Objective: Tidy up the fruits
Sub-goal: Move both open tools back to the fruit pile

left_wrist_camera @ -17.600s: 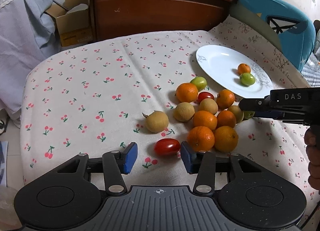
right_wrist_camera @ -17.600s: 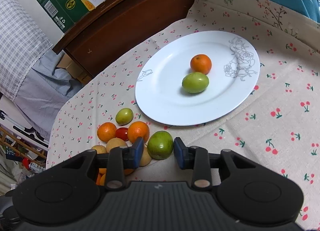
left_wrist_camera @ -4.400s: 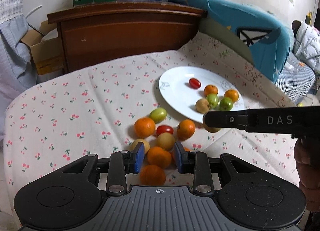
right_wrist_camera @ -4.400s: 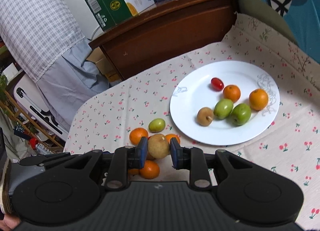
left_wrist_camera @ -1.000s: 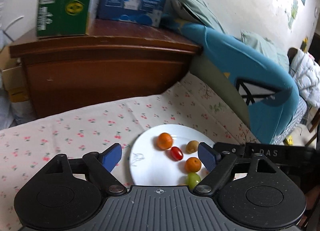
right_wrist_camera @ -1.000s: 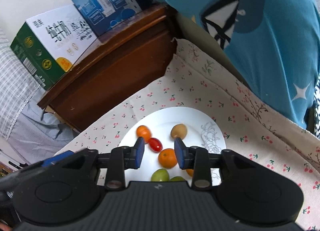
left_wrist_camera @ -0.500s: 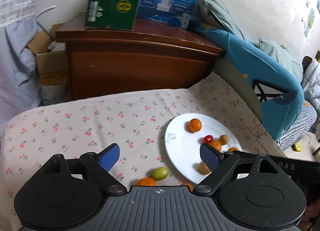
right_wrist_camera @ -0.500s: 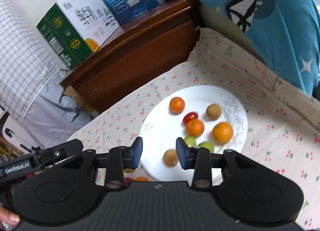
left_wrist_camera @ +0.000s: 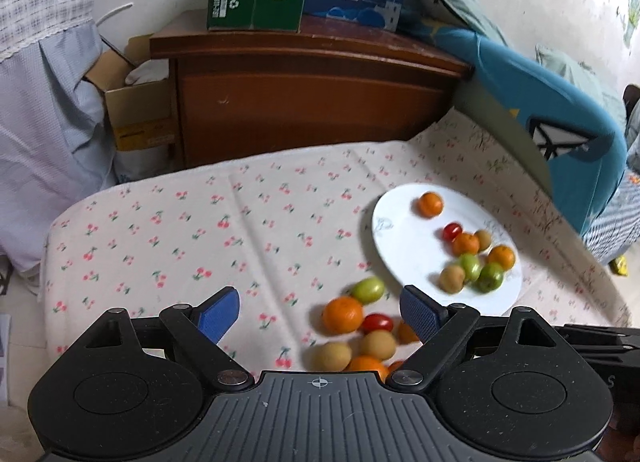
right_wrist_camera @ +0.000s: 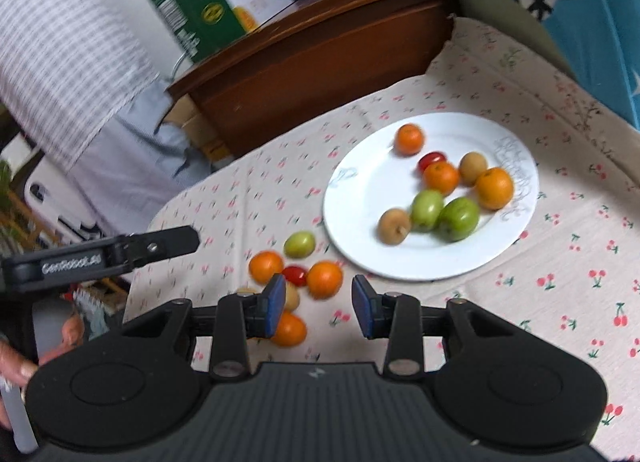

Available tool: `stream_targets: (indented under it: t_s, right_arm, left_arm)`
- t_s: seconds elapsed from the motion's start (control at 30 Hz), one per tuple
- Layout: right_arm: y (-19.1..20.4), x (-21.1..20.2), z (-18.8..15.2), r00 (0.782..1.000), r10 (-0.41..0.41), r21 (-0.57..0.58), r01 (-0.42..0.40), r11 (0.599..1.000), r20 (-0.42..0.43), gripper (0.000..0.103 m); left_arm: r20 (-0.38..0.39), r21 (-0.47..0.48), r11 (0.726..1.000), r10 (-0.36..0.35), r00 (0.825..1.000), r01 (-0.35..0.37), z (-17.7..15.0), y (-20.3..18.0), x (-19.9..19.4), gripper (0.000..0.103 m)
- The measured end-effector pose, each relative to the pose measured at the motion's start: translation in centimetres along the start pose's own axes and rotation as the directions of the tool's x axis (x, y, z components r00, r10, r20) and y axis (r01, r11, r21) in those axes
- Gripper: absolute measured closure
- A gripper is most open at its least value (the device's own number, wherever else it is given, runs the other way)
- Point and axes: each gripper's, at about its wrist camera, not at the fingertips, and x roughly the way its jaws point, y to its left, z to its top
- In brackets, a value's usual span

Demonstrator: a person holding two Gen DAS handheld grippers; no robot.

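Both grippers hang empty over a cherry-print cloth, fruit split between a white plate and a loose cluster.

The left gripper (left_wrist_camera: 320, 312) has its jaws wide apart with nothing clamped; the right gripper (right_wrist_camera: 319, 304) has its jaws narrowly apart, also gripping nothing. The white plate (right_wrist_camera: 360, 198) sits at centre right of the right wrist view and carries eight fruits, among them a cherry tomato (right_wrist_camera: 431, 160) partly hidden behind an orange (right_wrist_camera: 441, 177). The loose cluster (left_wrist_camera: 356, 326) lies on the cloth (left_wrist_camera: 200, 230) just left of the plate; in the left wrist view its lower fruits are cut off by the gripper body, and in the right wrist view one tan fruit is half hidden behind the left jaw pad. Motion blur softens the fruit edges, so the tan ones cannot be identified.
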Motion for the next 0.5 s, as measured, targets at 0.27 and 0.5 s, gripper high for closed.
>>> stream_targets:
  t_s: [0.27, 0.5]
  right_arm:
    - [1.8, 1.5, -1.9, 0.999, -0.006, -0.126, 0.000, 0.992, -0.048, 0.065]
    - [3.0, 3.4, -2.7, 0.997, -0.019, -0.210, 0.003, 0.978, -0.077, 0.065]
  left_arm:
    - [-0.061, -0.005, 0.999, 0.034, 0.998, -0.035, -1.4, 0.9, 0.4, 0.014]
    - [-0.107, -0.033, 0.997, 0.062, 0.992, -0.066, -2.1, 1.6, 1.0, 0.014]
